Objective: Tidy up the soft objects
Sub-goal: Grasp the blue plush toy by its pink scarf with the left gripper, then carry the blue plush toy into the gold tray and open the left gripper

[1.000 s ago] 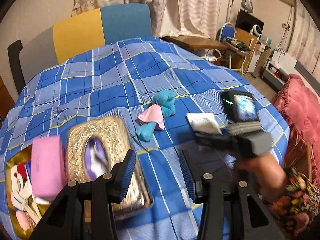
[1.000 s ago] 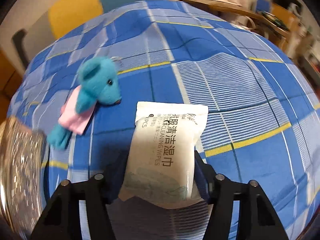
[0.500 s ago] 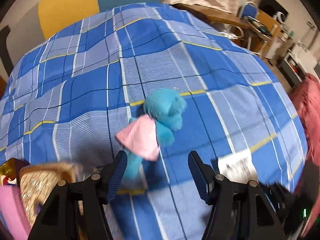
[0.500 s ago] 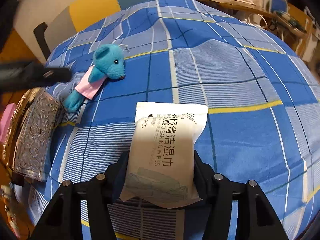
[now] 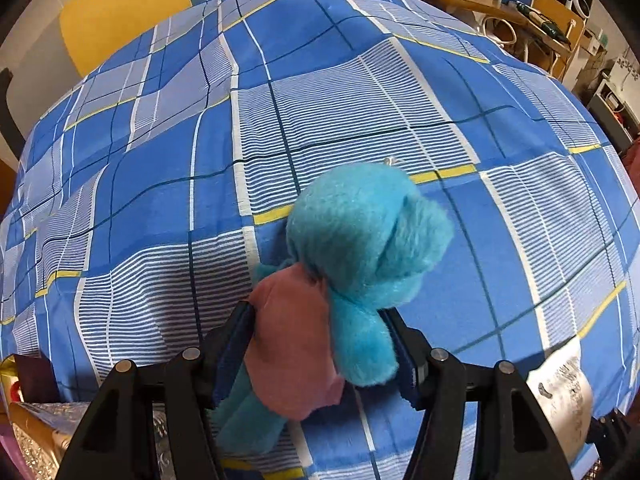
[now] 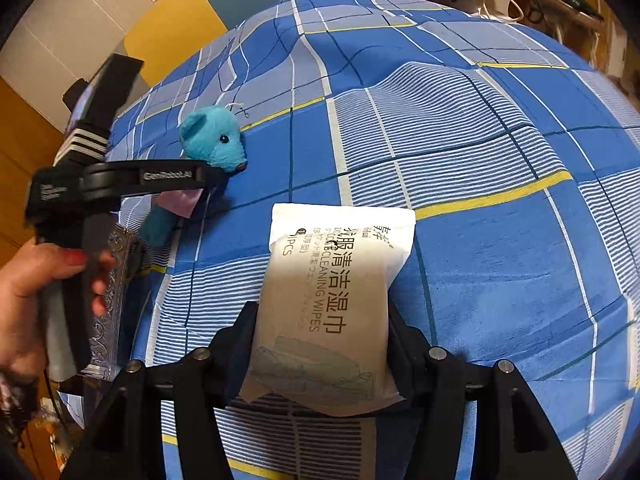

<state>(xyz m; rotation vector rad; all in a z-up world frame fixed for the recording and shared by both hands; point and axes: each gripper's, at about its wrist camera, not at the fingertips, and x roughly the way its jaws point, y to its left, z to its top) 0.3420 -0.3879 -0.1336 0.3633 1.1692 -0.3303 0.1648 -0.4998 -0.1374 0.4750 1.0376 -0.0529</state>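
Wipes pack (image 6: pixel 332 304) sits clamped in the right gripper (image 6: pixel 322 344); blue plush toy (image 5: pixel 360 248) lies mid-bed between the left gripper's (image 5: pixel 324 344) parted, unclosed jaws, neither item stowed.

Bare bedspread (image 6: pixel 500 208) beyond; embossed box (image 6: pixel 110 300) crowds the left.

Counted on the checked bedspread (image 5: pixel 360 100): 1 blue plush toy (image 5: pixel 360 232), 1 white wipes pack (image 6: pixel 332 292), 1 ornate tissue box (image 6: pixel 114 280), plus 2 grippers: left gripper (image 5: pixel 320 356), right gripper (image 6: pixel 320 356).
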